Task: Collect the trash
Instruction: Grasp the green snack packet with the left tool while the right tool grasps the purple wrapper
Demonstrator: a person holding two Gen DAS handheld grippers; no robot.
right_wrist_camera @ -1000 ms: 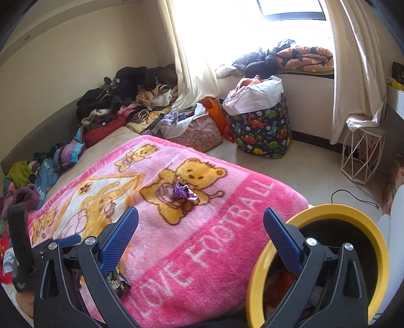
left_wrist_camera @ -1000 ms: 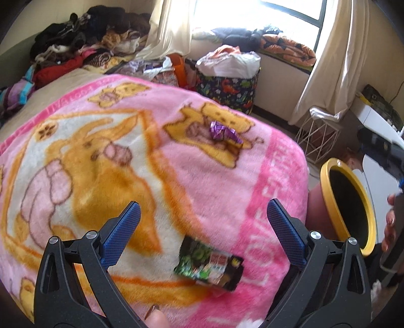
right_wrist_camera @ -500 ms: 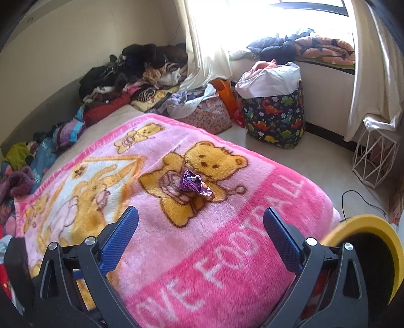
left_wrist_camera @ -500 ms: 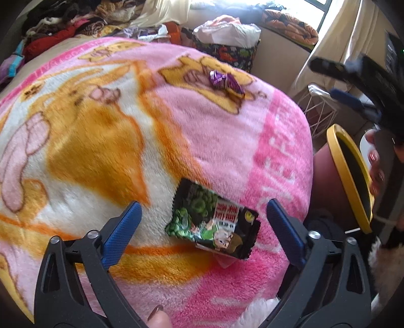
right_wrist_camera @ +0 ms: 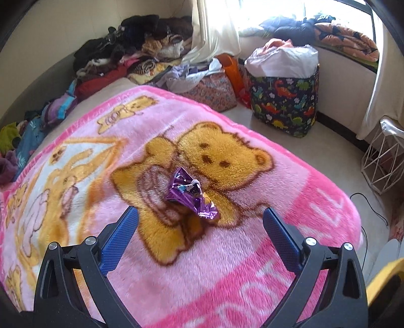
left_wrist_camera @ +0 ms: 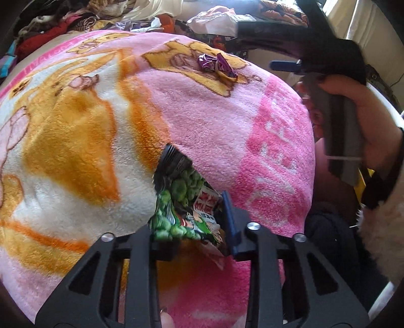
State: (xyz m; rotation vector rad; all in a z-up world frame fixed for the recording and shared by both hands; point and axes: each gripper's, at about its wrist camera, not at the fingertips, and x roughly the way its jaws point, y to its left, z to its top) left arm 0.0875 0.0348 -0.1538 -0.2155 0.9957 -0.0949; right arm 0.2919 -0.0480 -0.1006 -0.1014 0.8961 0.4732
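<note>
On the blanket (left_wrist_camera: 214, 121), left claw (left_wrist_camera: 186, 227) closing on green wrapper (left_wrist_camera: 181, 201).

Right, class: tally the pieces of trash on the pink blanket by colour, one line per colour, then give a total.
Green snack packet: 1
Purple foil wrapper: 1
Total: 2

daylight from window (right_wrist_camera: 290, 10), blown-out glare | fisheye bending, dark corners | slight motion blur
</note>
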